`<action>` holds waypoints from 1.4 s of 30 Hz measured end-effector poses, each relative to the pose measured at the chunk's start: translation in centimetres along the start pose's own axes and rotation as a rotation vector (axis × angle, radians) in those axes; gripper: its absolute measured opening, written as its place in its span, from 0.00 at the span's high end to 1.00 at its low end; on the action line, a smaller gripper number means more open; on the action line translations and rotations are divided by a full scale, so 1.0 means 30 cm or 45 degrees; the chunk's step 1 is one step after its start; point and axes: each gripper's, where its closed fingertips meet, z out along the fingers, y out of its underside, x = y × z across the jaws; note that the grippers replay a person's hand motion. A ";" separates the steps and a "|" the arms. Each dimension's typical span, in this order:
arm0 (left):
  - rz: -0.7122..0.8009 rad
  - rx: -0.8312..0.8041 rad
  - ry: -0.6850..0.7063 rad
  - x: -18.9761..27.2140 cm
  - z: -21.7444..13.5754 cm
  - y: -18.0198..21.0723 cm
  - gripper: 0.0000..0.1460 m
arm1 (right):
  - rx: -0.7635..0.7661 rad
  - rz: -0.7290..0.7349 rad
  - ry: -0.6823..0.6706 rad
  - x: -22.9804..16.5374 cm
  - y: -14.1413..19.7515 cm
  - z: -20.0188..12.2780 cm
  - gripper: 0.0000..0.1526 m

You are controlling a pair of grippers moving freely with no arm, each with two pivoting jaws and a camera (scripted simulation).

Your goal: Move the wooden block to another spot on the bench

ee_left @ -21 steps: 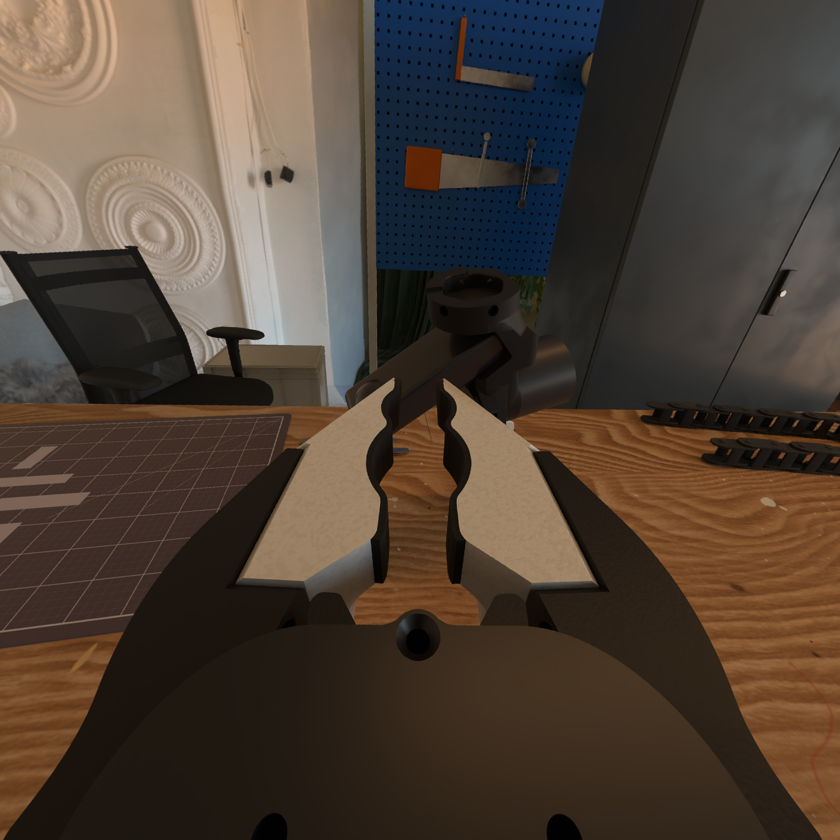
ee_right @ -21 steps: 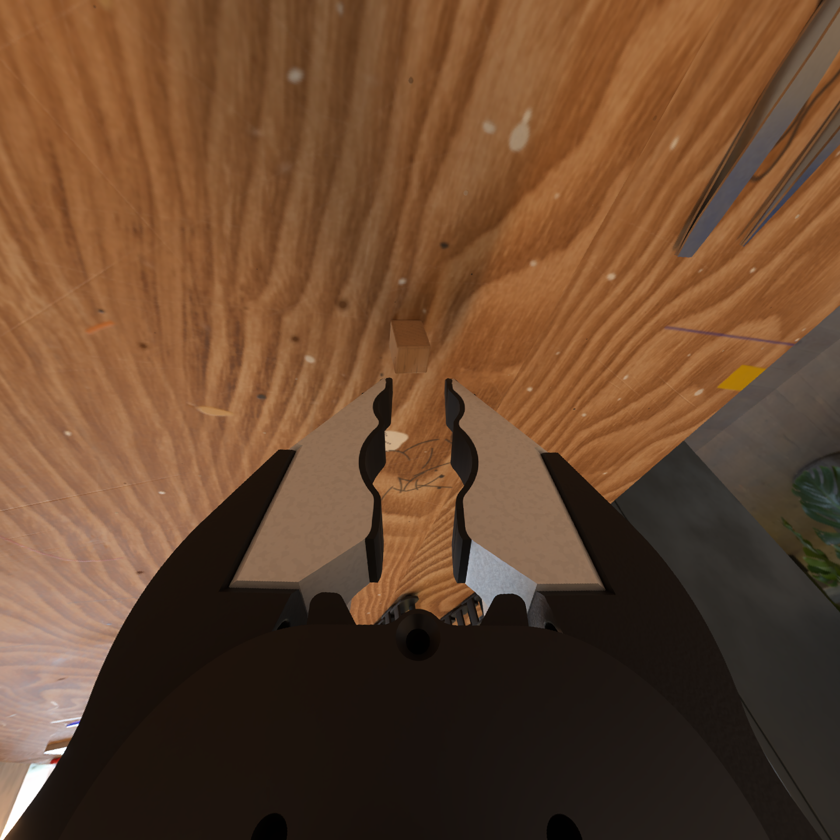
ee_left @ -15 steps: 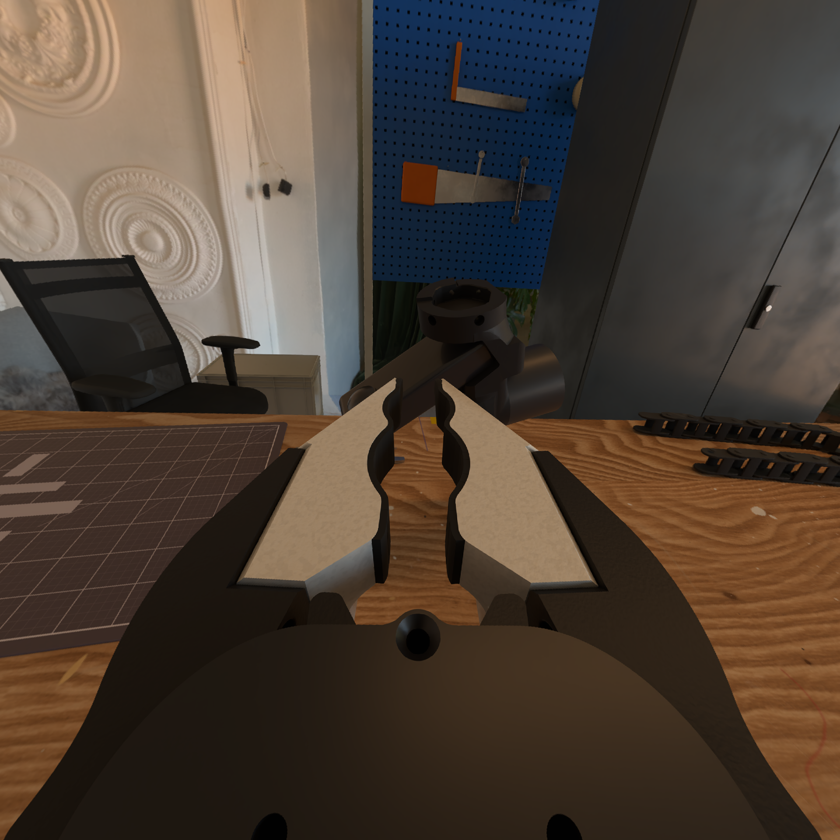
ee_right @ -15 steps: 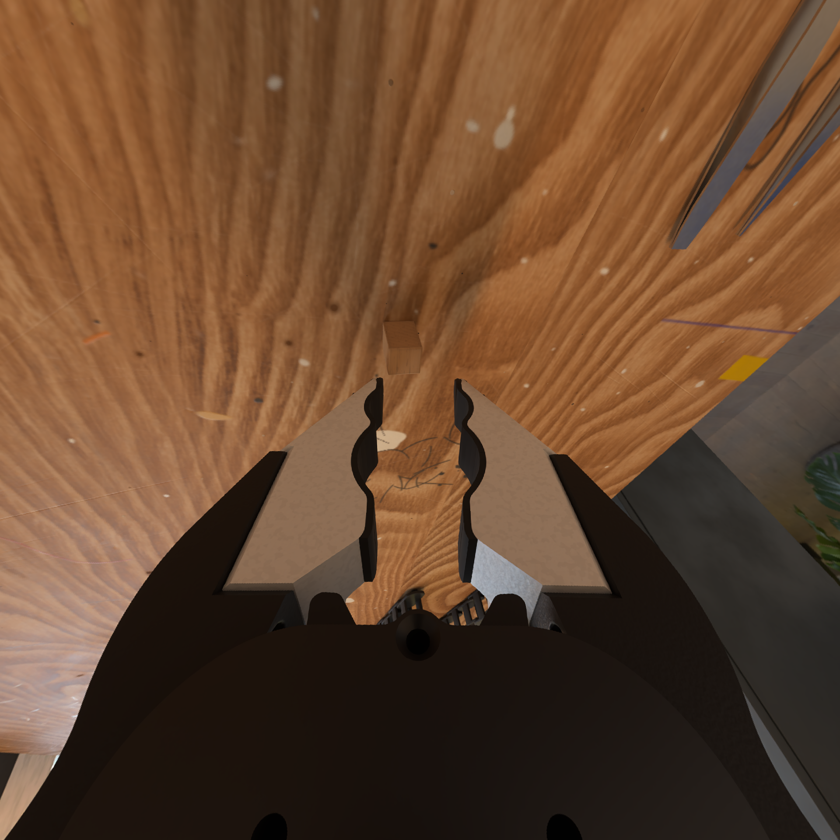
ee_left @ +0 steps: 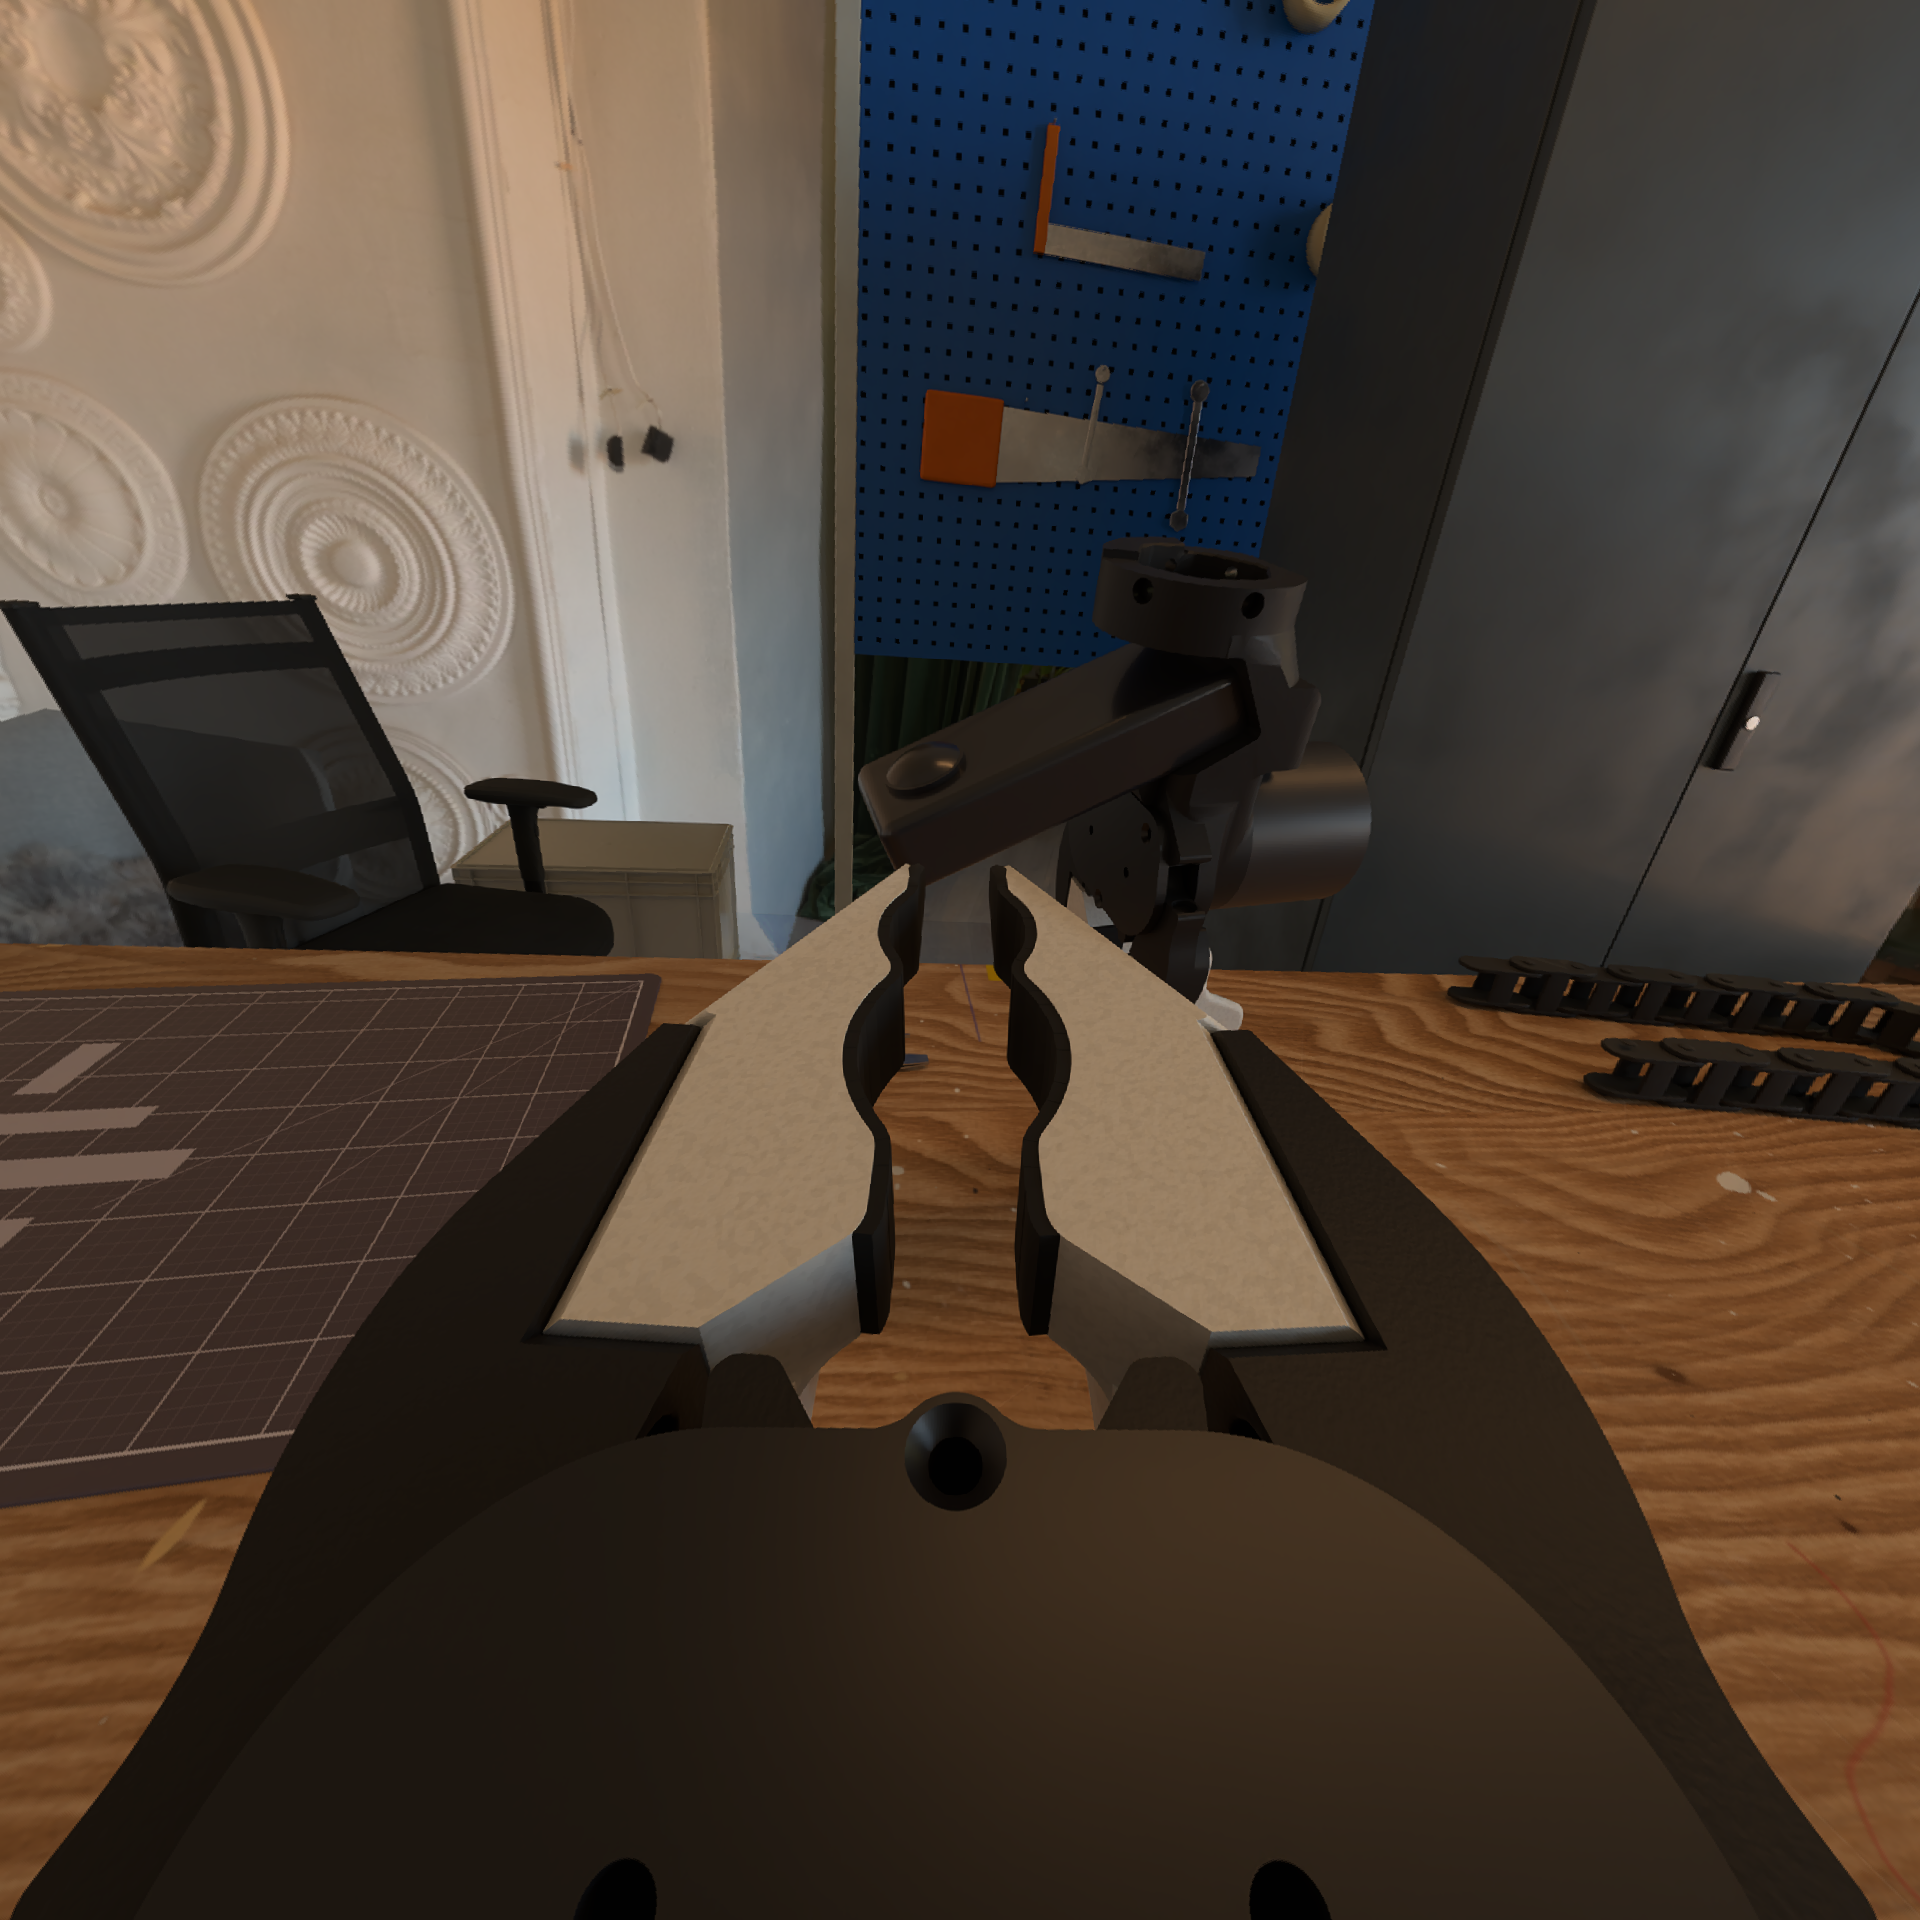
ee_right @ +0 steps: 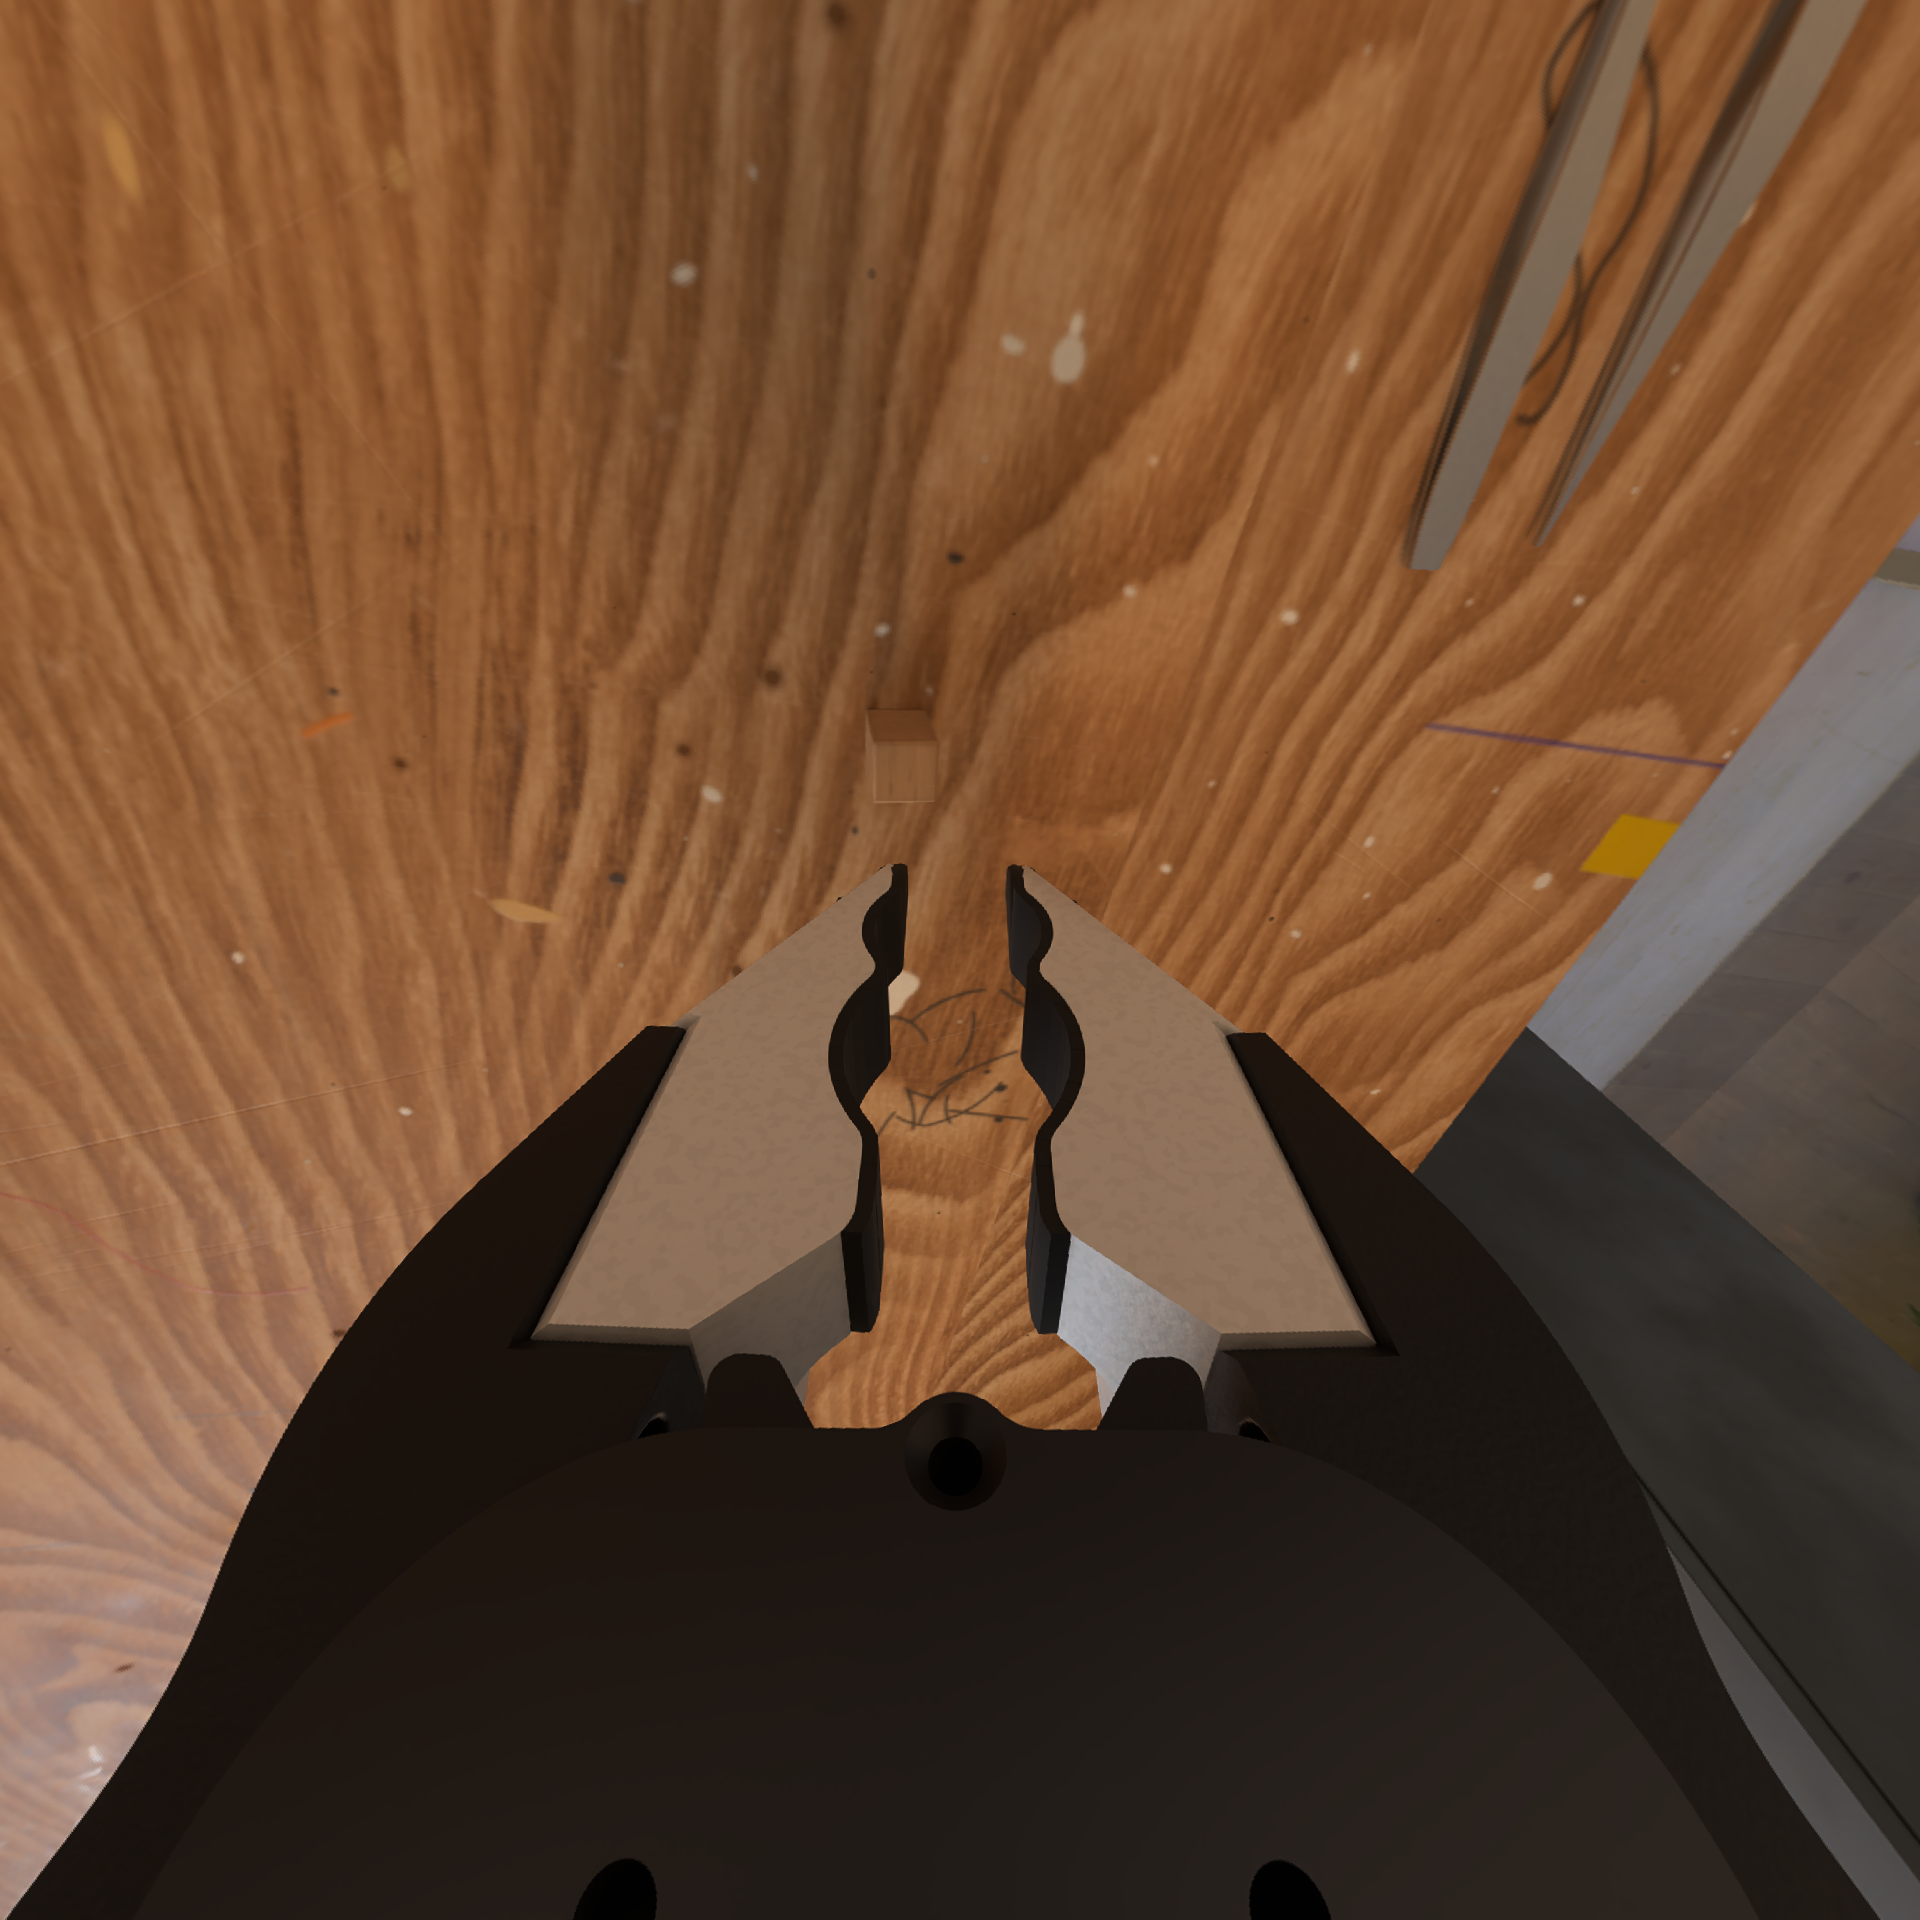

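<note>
A small light wooden block (ee_right: 901,756) lies on the wooden bench (ee_right: 520,520), just beyond my right gripper's tips and slightly left of their midline. My right gripper (ee_right: 956,873) is open and empty and looks steeply down at the bench above the block. My left gripper (ee_left: 954,875) is open and empty, held level over the bench (ee_left: 1507,1299). The right gripper's dark body (ee_left: 1164,769) shows in the left wrist view above the bench's far edge. The block does not show in the left wrist view.
A dark cutting mat (ee_left: 260,1195) lies at the left. Two black cable chains (ee_left: 1714,1039) lie at the far right. Grey metal strips (ee_right: 1558,312) lie at the upper right of the right wrist view. The bench edge (ee_right: 1621,987) runs beside the right gripper.
The right gripper has risen and drawn back from the block, and its jaws have opened a little wider. In the left wrist view it sits higher and farther right. The block has stayed put.
</note>
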 end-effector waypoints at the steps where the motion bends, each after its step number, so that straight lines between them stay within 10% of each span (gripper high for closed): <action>1: 0.000 -0.001 0.001 0.001 0.001 0.001 0.92 | 0.006 0.004 0.012 0.007 -0.001 -0.001 0.88; 14: 0.012 -0.026 0.016 0.012 0.014 0.020 0.93 | -0.178 0.026 -0.117 -0.035 -0.002 0.087 0.69; 28: 0.015 0.016 0.030 0.016 0.005 0.003 0.94 | -0.150 0.059 -0.009 -0.023 -0.013 0.089 0.91; 36: 0.013 0.034 0.034 0.017 0.000 -0.006 0.95 | 0.283 0.116 0.019 0.015 -0.011 -0.178 0.91; 42: 0.003 0.042 0.042 0.019 -0.003 -0.009 0.95 | 0.690 0.225 0.157 -0.067 0.328 -0.470 0.91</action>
